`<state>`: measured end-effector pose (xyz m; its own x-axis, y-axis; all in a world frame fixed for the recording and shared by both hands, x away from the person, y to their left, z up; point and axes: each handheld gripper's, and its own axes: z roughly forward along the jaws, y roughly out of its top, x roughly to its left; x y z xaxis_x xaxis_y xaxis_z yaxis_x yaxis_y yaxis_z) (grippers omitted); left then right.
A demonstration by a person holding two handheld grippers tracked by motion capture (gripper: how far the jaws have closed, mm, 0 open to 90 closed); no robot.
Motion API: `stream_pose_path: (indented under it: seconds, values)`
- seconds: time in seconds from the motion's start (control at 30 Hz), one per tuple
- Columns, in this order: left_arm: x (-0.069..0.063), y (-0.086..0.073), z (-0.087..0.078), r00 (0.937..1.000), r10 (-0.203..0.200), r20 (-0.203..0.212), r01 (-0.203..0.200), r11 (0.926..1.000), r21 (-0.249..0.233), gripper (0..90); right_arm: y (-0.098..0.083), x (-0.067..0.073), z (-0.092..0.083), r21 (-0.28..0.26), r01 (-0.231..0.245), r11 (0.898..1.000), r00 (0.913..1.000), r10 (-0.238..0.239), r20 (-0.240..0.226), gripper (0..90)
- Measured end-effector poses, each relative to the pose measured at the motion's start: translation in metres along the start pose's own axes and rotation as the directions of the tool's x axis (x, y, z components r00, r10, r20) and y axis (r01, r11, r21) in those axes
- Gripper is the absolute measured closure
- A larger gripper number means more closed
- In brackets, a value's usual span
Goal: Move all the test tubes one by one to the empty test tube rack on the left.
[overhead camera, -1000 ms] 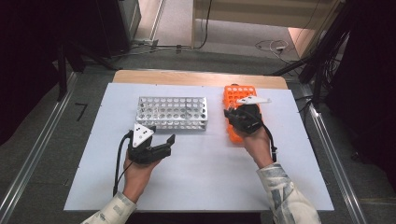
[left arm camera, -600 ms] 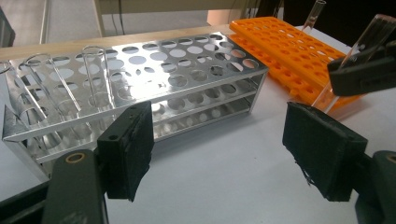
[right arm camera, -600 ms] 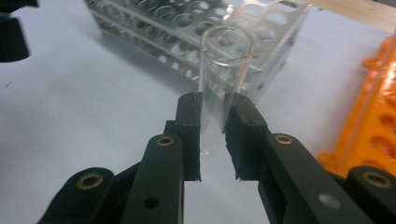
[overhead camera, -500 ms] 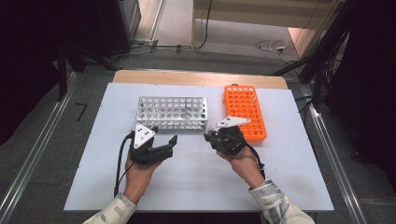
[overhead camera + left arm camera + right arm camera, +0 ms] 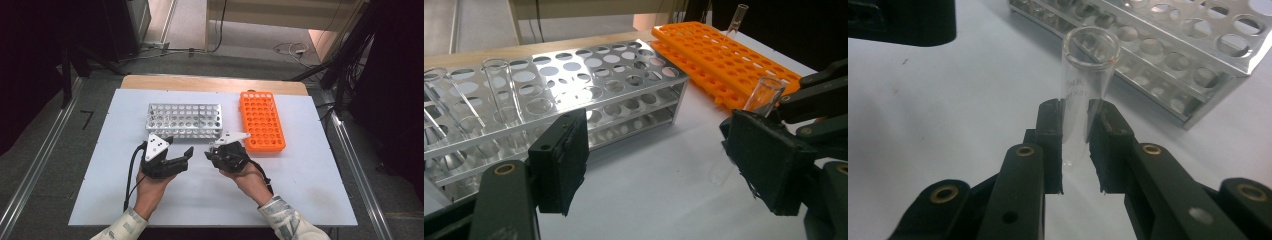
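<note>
Right gripper (image 5: 1075, 145) pinched a glass test tube (image 5: 1087, 80) mid-barrel at frame centre; it looked light, slick, fragile. Left gripper (image 5: 669, 165) jaws stood spread, empty.

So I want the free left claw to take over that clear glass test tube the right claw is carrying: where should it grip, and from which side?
Probably the bare upper part just under the open rim of the clear glass test tube, since the right claw clamps its lower body. The open left claw faces it across the white table, so come in level from that side, pads either side of the round wall.
</note>
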<state>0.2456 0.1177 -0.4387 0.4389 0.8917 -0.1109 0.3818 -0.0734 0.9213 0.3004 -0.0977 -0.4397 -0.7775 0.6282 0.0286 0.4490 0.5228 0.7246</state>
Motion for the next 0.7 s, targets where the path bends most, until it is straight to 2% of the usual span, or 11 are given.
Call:
stream_pose_path:
  seconds: [0.1, 0.23, 0.37, 0.53, 0.7]
  values:
    - [-0.003, 0.001, 0.000, 0.9999, 0.005, 0.014, -0.005, 1.0000, -0.003, 25.3, 0.001, 0.005, 0.003, 0.006, 0.010, 1.000, 0.9999, -0.010, -0.013, 73.5]
    - [-0.008, 0.001, -0.001, 0.9984, 0.020, 0.053, -0.020, 0.9998, -0.006, 30.6, 0.003, 0.010, 0.008, 0.009, 0.022, 1.000, 0.9994, -0.022, -0.027, 73.5]
    - [-0.014, 0.001, 0.000, 0.9948, 0.053, 0.087, -0.053, 0.9986, 0.001, 37.0, 0.007, 0.015, 0.013, 0.010, 0.028, 1.000, 0.9989, -0.028, -0.037, 73.5]
    - [-0.017, 0.000, 0.001, 0.9891, 0.074, 0.127, -0.076, 0.9971, 0.008, 50.0, 0.011, 0.026, 0.017, 0.012, 0.044, 0.999, 0.9974, -0.043, -0.058, 73.5]
    - [-0.016, 0.000, 0.002, 0.9881, 0.089, 0.126, -0.092, 0.9956, 0.018, 62.2, 0.013, 0.032, 0.018, 0.002, 0.060, 0.998, 0.9956, -0.059, -0.072, 73.5]
